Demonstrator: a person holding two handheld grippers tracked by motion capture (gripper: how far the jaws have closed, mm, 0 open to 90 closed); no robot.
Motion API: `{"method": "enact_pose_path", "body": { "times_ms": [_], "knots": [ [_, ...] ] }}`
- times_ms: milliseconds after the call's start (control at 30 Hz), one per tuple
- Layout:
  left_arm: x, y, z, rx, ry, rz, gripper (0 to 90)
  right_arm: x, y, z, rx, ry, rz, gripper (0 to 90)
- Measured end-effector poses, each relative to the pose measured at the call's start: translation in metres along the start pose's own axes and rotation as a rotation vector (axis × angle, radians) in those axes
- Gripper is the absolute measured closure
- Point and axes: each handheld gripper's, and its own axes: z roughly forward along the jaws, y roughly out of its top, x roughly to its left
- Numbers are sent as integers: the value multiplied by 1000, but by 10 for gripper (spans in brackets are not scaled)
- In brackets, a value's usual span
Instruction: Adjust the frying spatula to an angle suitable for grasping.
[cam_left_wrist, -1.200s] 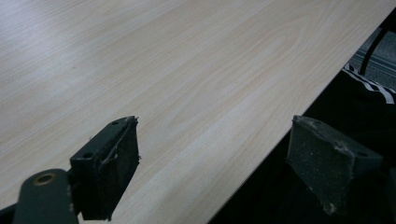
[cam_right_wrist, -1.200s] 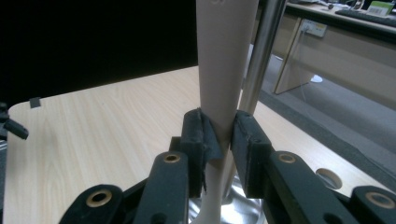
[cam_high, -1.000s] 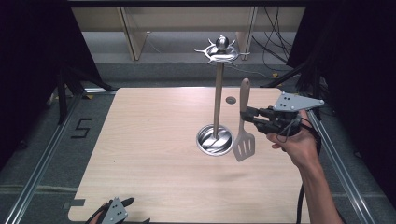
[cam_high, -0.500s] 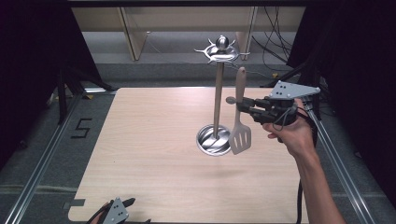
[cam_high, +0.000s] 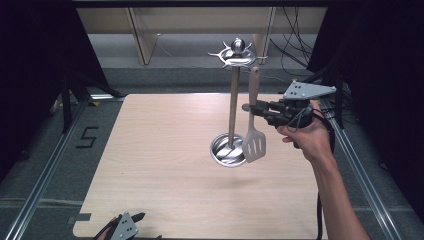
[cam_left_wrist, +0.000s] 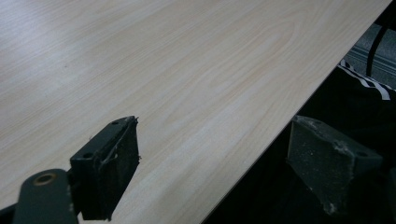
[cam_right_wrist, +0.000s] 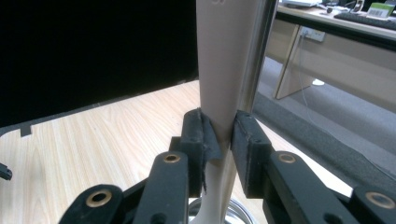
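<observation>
Spatula (cam_high: 254, 140): held upright, slotted blade down, handle tip up near the hook crown of the utensil stand (cam_high: 233, 107), just at the stand pole's 3 o'clock in the high view. The blade hangs off the table (cam_high: 150, 165), in front of the stand's round base at about its 3 o'clock; I can't tell whether it touches the base.

Right gripper (cam_high: 248, 108): jaws pinched on the handle mid-length, coming in from 3 o'clock. In the right gripper view the pads (cam_right_wrist: 205, 135) squeeze the pale handle (cam_right_wrist: 223, 70) flat-on, with the chrome pole right behind it.

Left gripper (cam_high: 134, 218): parked at the table's 6 o'clock edge, jaws spread wide, nothing between them, also seen in the left gripper view (cam_left_wrist: 212, 175).

Handling, my read:
- Light and stiff, so no droop from a mid-handle grip.
- Handle looks smooth and tapered, so it could slip or pivot in the pads under a side knock. Firm pinch on the flat faces is right.
- Blade-heavy, so it'll want to swing like a pendulum; move slowly.
- Not fragile. The stand is the tippy part: tall pole, small base. Don't bump the pole.
- For hooking, a grip below the top leaves the handle end free.
</observation>
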Motion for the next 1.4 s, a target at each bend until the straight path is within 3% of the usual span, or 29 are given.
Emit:
{"method": "enact_pose_path", "body": {
  "times_ms": [133,167,200,300,367,433,567,633,700,767,800,900,1033,1100,1167,1233,1367,1400],
  "knots": [
    [2,1,0,4,-3,26,158,-3,1,4,6,-8,-4,762],
    [-1,0,0,2,1,-9,158,-4,1,5,10,1,-12,762],
    [-1,0,0,-9,-5,-17,158,-3,1,6,15,-3,6,762],
    [-1,0,0,-2,0,-13,158,-3,1,9,16,-11,10,762],
    [-3,0,2,-23,-10,-31,158,-5,1,12,10,-9,0,761],
    [-2,0,1,-5,-1,1,158,-5,0,14,9,-5,4,761],
    [-3,0,2,-16,-8,-19,157,-5,-1,16,13,16,22,761],
    [-2,0,1,-5,0,0,157,-6,-2,15,15,12,17,761],
    [-3,0,1,-14,-8,-13,158,-5,-2,16,3,1,17,760],
    [-2,0,1,-16,-7,5,158,-5,-2,18,-2,19,27,760],
    [-3,0,2,-15,-8,-21,157,-5,-2,18,0,15,30,760],
    [-5,0,3,-21,-8,-30,157,-7,-3,18,-3,13,11,759],
    [-5,0,3,-21,-7,-30,157,-5,-4,18,-4,5,36,756],
    [-5,0,2,-23,-7,-27,157,-5,-5,18,-14,2,25,752],
    [-3,0,1,-13,-2,-2,157,-5,-5,17,-16,9,26,751],
    [-3,0,1,-26,2,-32,157,-5,-5,16,-19,-2,20,749],
    [0,0,0,0,11,4,157,-4,-6,14,-34,2,33,733],
    [-1,0,1,-1,13,-11,157,-4,-6,14,-38,-2,31,728]
  ]
}}
